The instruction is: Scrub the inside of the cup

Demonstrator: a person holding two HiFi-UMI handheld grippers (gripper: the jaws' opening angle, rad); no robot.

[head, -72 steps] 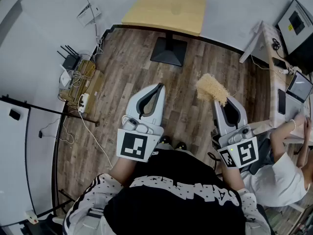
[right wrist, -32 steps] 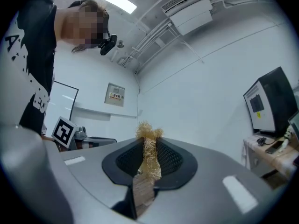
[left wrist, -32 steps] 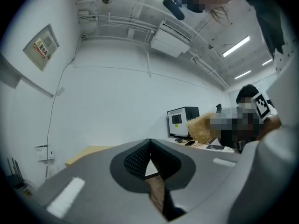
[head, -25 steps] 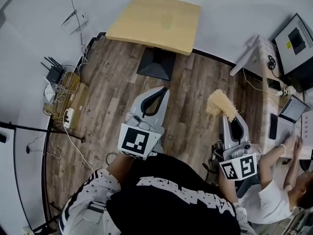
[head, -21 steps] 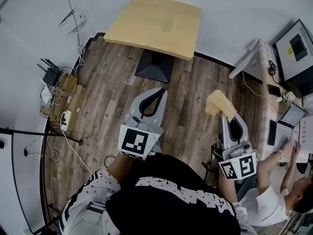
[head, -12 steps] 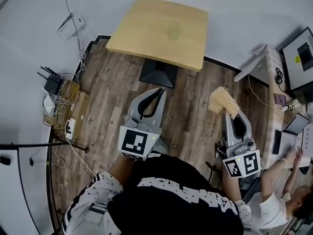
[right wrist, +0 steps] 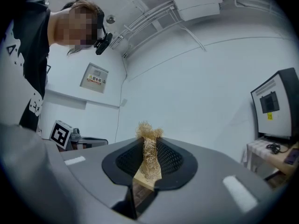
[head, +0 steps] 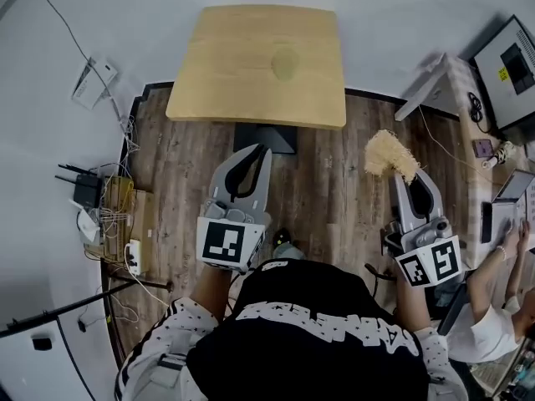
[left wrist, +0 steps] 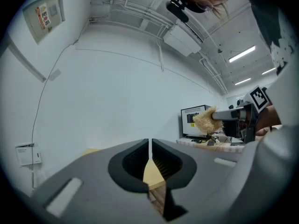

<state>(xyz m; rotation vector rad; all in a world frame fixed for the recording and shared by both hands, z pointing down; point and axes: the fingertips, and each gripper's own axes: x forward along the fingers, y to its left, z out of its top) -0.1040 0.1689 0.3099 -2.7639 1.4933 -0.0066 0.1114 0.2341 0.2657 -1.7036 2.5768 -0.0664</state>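
Pale wooden desk at 12 o'clock, plank floor, white wall. Left hand-held gripper pressed together, empty; right hand-held gripper pinching straw scrubber.

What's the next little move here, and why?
Probably bring both grippers forward to the wooden table: the right gripper clamps the fibre scrubber, the left gripper is shut and empty, and both hang over the floor.

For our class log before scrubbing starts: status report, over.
Left gripper shut, empty. Right gripper shut on fibre scrubber. Cup not made out; wooden table ahead, bare floor between.
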